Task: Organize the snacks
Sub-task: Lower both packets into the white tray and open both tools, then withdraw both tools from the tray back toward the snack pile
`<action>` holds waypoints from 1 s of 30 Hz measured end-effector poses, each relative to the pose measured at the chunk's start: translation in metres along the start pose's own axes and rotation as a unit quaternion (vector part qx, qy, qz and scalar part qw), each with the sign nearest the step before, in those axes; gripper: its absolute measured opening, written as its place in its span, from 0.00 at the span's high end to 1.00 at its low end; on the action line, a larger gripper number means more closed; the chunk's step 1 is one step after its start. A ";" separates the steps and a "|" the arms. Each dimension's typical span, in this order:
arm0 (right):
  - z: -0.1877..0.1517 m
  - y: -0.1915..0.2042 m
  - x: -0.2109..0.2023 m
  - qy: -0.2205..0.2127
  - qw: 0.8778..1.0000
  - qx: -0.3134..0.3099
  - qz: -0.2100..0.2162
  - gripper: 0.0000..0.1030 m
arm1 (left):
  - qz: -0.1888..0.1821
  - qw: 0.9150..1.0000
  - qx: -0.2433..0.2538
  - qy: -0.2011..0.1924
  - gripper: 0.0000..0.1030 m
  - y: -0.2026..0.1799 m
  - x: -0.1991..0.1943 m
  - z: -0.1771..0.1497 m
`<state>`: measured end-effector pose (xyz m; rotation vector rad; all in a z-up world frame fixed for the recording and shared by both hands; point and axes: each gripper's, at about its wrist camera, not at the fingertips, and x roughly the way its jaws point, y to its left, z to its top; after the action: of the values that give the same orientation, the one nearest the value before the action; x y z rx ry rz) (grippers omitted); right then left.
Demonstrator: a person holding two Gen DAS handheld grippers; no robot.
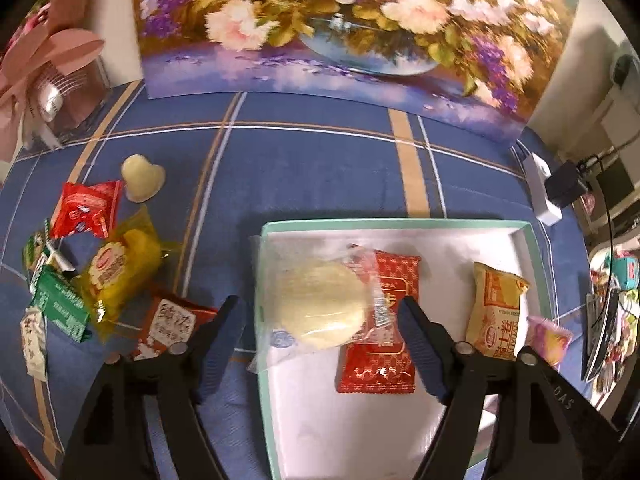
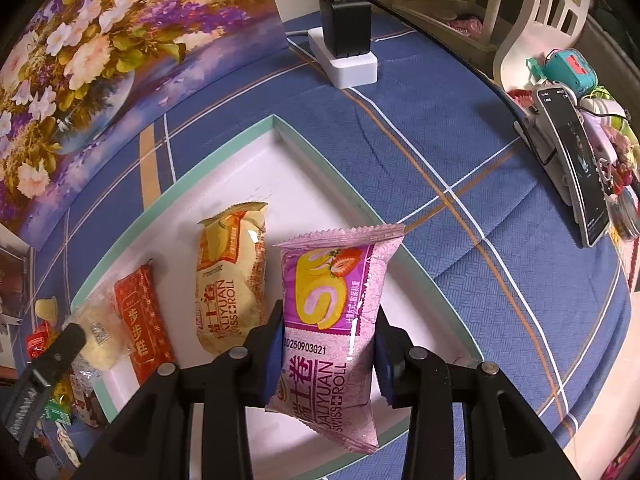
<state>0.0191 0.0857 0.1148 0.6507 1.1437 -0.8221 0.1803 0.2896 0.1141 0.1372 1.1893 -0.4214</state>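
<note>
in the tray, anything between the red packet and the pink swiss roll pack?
Yes: the yellow plastic Swiss roll packet lies between the red foil packet and the pink strawberry Swiss roll packet, which the right claw grips. Clearest in the right wrist view.

Pink roll pack (image 2: 336, 332) mid hidden by pads; green packets (image 1: 60, 304) txt too blurry; phone (image 2: 576, 168) screen unreadable.

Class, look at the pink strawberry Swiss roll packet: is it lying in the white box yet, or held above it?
Held. The right gripper pinches the pink packet upright between its pads, above the white box.
</note>
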 end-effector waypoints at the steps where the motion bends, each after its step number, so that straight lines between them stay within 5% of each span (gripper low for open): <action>1: 0.001 0.000 0.002 0.003 1.000 -0.003 0.001 0.56 | 0.004 1.000 -0.004 0.002 0.09 0.002 -0.001 0.000; 3: 0.001 0.001 0.004 0.006 1.000 -0.005 -0.001 0.44 | 0.016 1.000 -0.013 0.008 0.07 0.006 -0.002 0.001; 11: -0.003 0.006 0.000 0.000 1.000 -0.014 0.003 0.37 | 0.067 0.996 -0.042 0.031 0.06 0.020 0.004 -0.006; 21: -0.007 0.016 -0.008 -0.015 0.999 -0.020 0.033 0.00 | 0.094 0.992 -0.072 0.030 0.03 0.040 0.002 -0.015; 30: -0.011 0.024 -0.019 -0.023 0.998 -0.037 0.036 0.00 | 0.097 0.991 -0.082 0.039 0.03 0.047 -0.003 -0.018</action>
<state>0.0299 0.1121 0.1307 0.6052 1.0969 -0.7271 0.1820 0.3385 0.1045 0.1264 1.2683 -0.1466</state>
